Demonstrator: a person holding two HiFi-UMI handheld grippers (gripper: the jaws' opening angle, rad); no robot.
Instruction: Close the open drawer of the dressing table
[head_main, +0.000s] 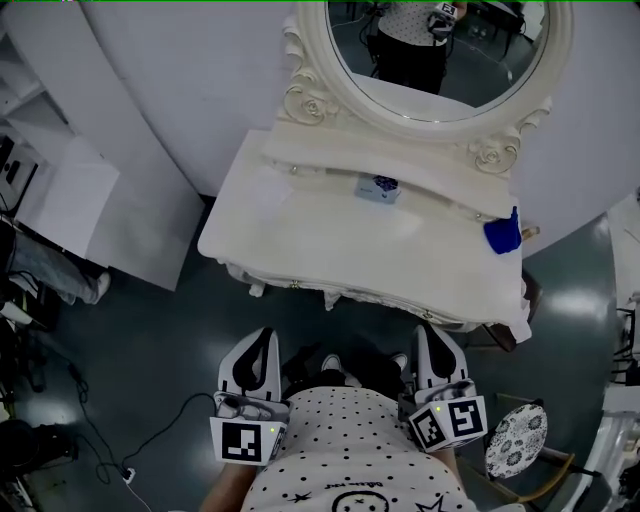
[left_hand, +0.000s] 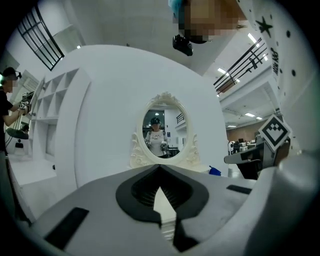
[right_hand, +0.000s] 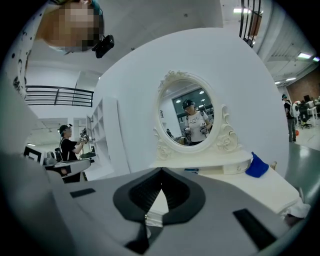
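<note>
Pointing level at dressing table (head_main: 330, 240) — left gripper (head_main: 258, 350), right gripper (head_main: 432, 345) clenched empty, close to torso (head_main: 350, 440)

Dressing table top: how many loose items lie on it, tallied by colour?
Blue soft crumpled item, right end: 1
White small box with blue print, below the oval mirror: 1
Tan small item beside the blue one, too small to identify: 1
Total: 3
</note>
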